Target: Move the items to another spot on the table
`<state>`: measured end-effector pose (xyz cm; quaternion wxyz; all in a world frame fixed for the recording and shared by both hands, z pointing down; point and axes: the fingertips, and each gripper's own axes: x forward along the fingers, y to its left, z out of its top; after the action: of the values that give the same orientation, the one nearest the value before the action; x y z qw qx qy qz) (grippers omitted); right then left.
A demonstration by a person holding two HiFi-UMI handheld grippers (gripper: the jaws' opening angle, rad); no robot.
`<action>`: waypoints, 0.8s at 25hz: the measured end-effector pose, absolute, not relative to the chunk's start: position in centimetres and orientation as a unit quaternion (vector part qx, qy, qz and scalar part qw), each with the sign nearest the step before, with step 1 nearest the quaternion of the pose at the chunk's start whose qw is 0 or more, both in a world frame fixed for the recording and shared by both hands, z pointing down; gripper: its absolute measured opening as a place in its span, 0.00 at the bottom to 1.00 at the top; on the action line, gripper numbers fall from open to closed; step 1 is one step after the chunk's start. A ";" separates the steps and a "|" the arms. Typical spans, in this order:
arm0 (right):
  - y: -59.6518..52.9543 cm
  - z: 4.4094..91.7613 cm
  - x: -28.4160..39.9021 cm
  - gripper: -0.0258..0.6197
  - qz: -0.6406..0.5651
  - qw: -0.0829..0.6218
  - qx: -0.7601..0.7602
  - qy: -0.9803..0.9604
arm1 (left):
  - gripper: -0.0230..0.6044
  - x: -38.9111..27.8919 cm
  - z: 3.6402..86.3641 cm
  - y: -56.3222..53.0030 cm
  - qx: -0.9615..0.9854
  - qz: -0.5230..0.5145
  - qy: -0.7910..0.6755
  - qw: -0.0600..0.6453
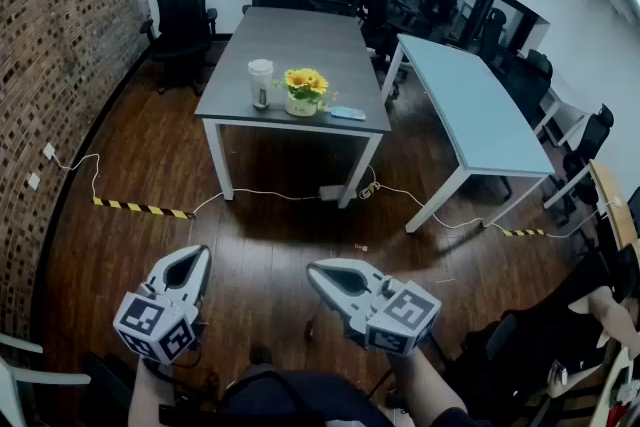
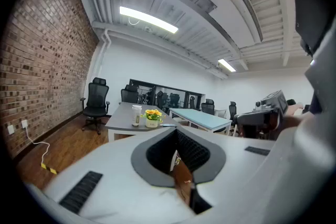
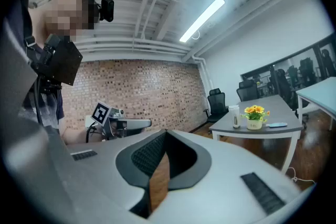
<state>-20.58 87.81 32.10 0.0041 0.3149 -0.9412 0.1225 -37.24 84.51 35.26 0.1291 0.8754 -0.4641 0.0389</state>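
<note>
2 shut tongs (image 1: pixel 194 257) (image 1: pixel 320 269) — 3 items (image 1: pixel 260 82) (image 1: pixel 303 93) (image 1: pixel 348 113) on 1 table (image 1: pixel 300 40).

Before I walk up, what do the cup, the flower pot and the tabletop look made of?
Cup: likely translucent plastic, cloudy pale sides.
Flower pot: probably glazed ceramic, smooth white; too small to confirm.
Tabletop: seemingly matte laminate, even grey, no grain.
</note>
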 end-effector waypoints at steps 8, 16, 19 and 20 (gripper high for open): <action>83.0 33.2 -28.0 0.05 0.104 0.065 0.310 -0.943 | 0.05 -46.0 34.4 79.5 0.876 0.003 -0.464 0.133; 78.7 32.7 -30.0 0.05 0.067 0.100 0.312 -0.942 | 0.05 -46.9 35.6 76.4 0.877 0.013 -0.461 0.131; 76.6 33.3 -30.1 0.05 0.072 0.092 0.302 -0.946 | 0.05 -46.2 35.9 74.1 0.877 0.020 -0.460 0.135; 75.8 33.5 -30.0 0.05 0.074 0.090 0.298 -0.947 | 0.05 -46.0 36.0 73.3 0.876 0.023 -0.463 0.137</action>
<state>-30.01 75.79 33.52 0.0896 0.2985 -0.9473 0.0741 -45.98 73.31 35.99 0.1368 0.8757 -0.4625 0.0225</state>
